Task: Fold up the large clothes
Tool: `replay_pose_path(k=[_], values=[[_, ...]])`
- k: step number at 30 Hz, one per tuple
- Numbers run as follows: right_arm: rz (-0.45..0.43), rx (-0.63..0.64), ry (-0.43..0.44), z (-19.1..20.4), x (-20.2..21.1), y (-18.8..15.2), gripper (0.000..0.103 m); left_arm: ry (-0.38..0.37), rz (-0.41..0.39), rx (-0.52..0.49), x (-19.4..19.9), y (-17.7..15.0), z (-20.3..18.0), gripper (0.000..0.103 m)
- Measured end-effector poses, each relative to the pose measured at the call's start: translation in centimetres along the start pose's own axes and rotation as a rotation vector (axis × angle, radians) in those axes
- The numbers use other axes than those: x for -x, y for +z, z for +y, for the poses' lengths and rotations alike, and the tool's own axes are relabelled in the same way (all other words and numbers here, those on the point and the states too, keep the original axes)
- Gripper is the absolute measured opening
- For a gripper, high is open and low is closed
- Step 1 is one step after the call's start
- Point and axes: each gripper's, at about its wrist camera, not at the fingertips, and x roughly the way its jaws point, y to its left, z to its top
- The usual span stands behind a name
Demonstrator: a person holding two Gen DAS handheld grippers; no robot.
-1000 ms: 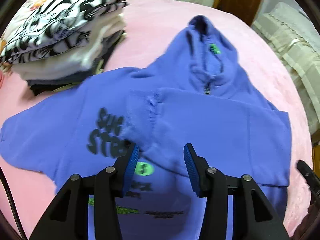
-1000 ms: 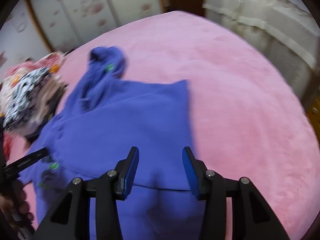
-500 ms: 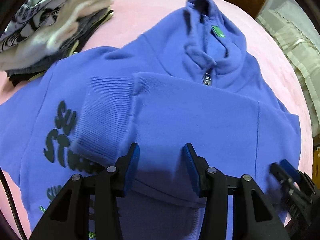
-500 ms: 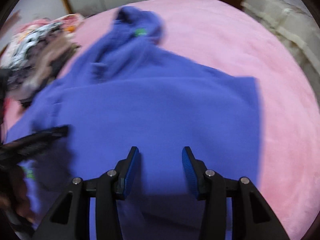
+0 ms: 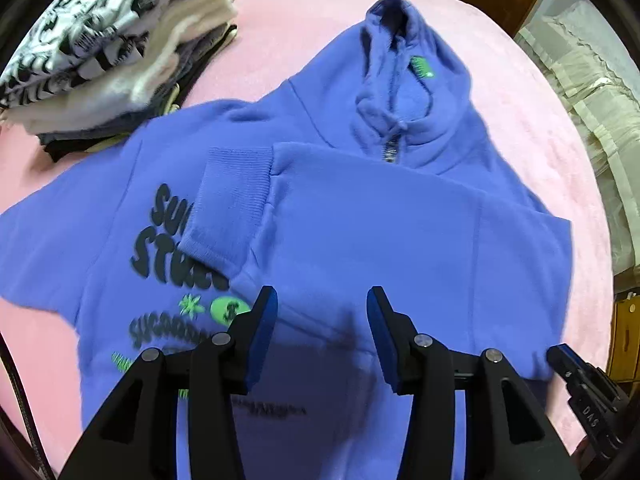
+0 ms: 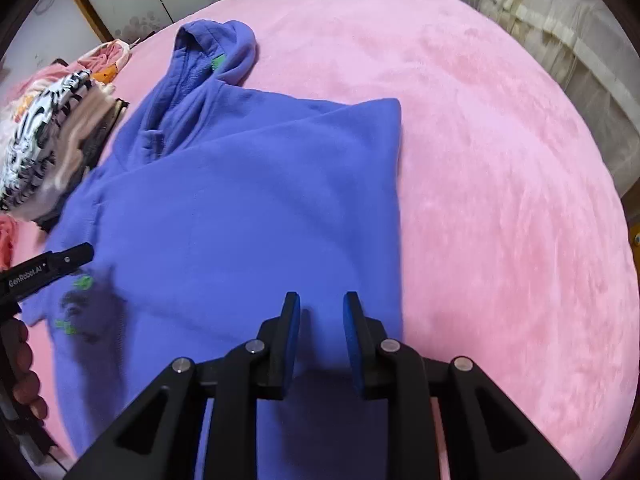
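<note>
Blue-violet fleece: one hoodie (image 5: 360, 216) lies flat on one pink blanket (image 6: 500, 168), front up, hood pointing away from both cameras. Left of the hoodie stands one stack of folded clothes (image 5: 112, 48), topped by a black-and-white patterned piece; its base sits just beside the hoodie's left shoulder. One sleeve is folded across the hoodie's chest, and its ribbed cuff (image 5: 228, 204) partly covers the dark printed lettering (image 5: 168, 240). One green neck label (image 5: 420, 67) shows inside the hood, above the zip pull (image 5: 389, 154).

Left gripper (image 5: 322, 312): one, held low over the hoodie's lower front, fingers pointing toward the hood. Its jaws stand wide apart and hold nothing; the blue pads (image 5: 266, 320) frame the lower edge of the folded sleeve, and whether they touch the cloth cannot be told. A person's fingers (image 6: 24, 368) holding this gripper appear at the left edge of the right wrist view.

Right gripper (image 6: 322, 316): one, placed over the hoodie's right side near its folded edge, pointing toward the hood. Its jaws are narrowed to a small gap with only flat fabric visible between them; no cloth is pinched. Its tip (image 5: 568, 360) appears in the left wrist view at the hoodie's lower right corner.
</note>
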Motion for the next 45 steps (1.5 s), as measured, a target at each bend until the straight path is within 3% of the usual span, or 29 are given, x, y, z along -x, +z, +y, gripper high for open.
replay_pose_path(k=[4,7,10,13,24,31,41,45], values=[[0.03,0.034,0.027,0.9,2.3,-0.2,0.023,0.015,-0.017,-0.007,3.7,-1.0,-0.8,0.054],[0.055,0.06,0.061,1.7,4.3,-0.3,0.025,0.027,-0.024,-0.009,6.4,-2.1,-1.4,0.054],[0.062,0.1,0.083,2.6,6.7,-0.6,0.034,0.041,-0.023,0.002,9.3,-3.5,-1.5,0.054],[0.075,0.137,0.131,3.5,8.6,-1.0,0.034,0.05,-0.026,0.022,11.8,-4.7,-1.3,0.055],[0.082,0.274,0.164,8.1,11.8,-3.2,0.034,0.043,-0.011,0.056,16.7,-8.7,2.9,0.059],[0.065,0.215,0.109,12.5,12.3,-4.2,0.034,-0.004,0.027,0.025,16.6,-9.6,9.8,0.059],[0.076,0.236,0.143,27.8,7.6,-6.3,0.034,0.017,0.085,0.092,13.3,-9.3,26.1,0.059],[0.082,0.226,0.159,33.9,4.7,-6.2,0.034,-0.023,0.083,0.141,11.6,-8.5,32.3,0.059]])
